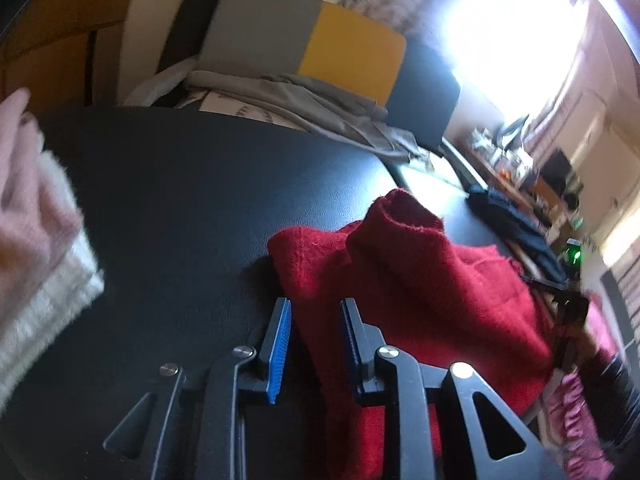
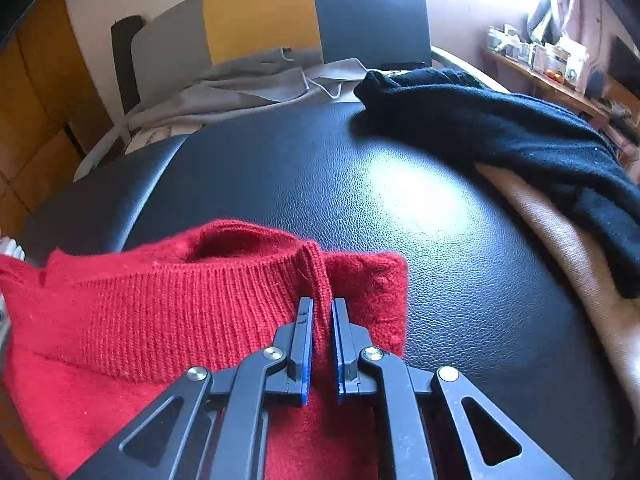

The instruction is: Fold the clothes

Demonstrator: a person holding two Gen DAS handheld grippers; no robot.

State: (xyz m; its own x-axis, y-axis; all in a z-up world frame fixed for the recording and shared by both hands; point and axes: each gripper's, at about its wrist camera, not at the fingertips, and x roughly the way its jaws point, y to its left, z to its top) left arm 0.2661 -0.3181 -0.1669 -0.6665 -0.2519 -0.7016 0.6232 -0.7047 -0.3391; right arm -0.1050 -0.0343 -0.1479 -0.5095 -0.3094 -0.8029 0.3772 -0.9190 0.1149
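Red sweater (image 2: 168,312) is lying bunched on the near side of the black padded counter (image 2: 360,208), its ribbed collar standing up and facing away. The right claw (image 2: 321,304) is pinching a fold of that collar's knit, its blue pads drawn narrow onto the wool. In the left wrist view the same sweater (image 1: 420,280) is sitting in a heap with its neck tube poking upward, and the left claw (image 1: 316,312) is hovering at the heap's near edge with its jaws partly apart; red knit is lying between the fingers, but whether the pads are pressing on it I cannot tell. A black garment (image 2: 500,132) is draped over the counter's far right edge, well apart from the sweater. A pale pink and white cloth (image 1: 36,248) is showing at the left edge, blurred. Beyond the counter a grey garment (image 2: 248,88) is slumping against cushions of grey, yellow (image 2: 260,12) and dark blue.
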